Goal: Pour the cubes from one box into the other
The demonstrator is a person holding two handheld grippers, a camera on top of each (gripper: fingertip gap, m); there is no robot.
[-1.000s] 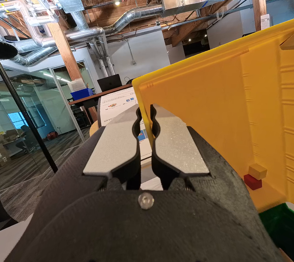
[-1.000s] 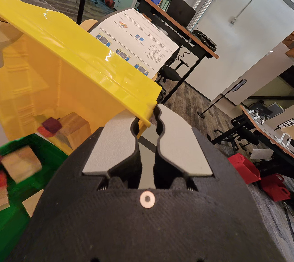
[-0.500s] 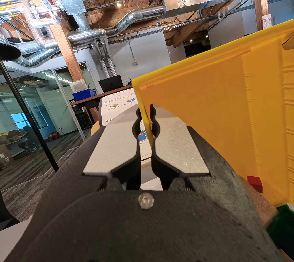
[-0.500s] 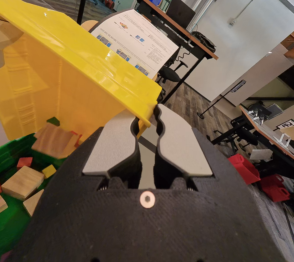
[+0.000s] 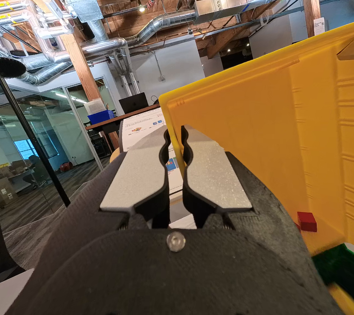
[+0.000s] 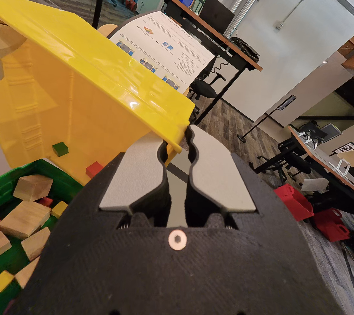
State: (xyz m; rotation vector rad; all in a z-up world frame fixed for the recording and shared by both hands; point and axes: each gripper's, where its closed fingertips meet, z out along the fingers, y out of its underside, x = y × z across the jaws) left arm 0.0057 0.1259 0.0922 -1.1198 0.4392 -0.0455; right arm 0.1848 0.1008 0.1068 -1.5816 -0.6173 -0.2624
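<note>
**Clearance around the tipped box**

My left gripper (image 5: 174, 134) is pinched on one rim corner of the yellow box (image 5: 249, 143); its wall blocks everything to my right in that view. Left of it, open air toward the black pole (image 5: 34, 145). My right gripper (image 6: 177, 133) is clamped on the opposite rim corner; open space to its right, over the floor. The tilted box overhangs the green box (image 6: 47, 170), so access there is narrow. Wooden blocks (image 6: 24, 215) crowd the green box's interior. Printed sheet (image 6: 162, 53) stands beyond.

Left tongs (image 5: 175, 145) pinch the tilted yellow box's (image 5: 249, 133) rim.
</note>
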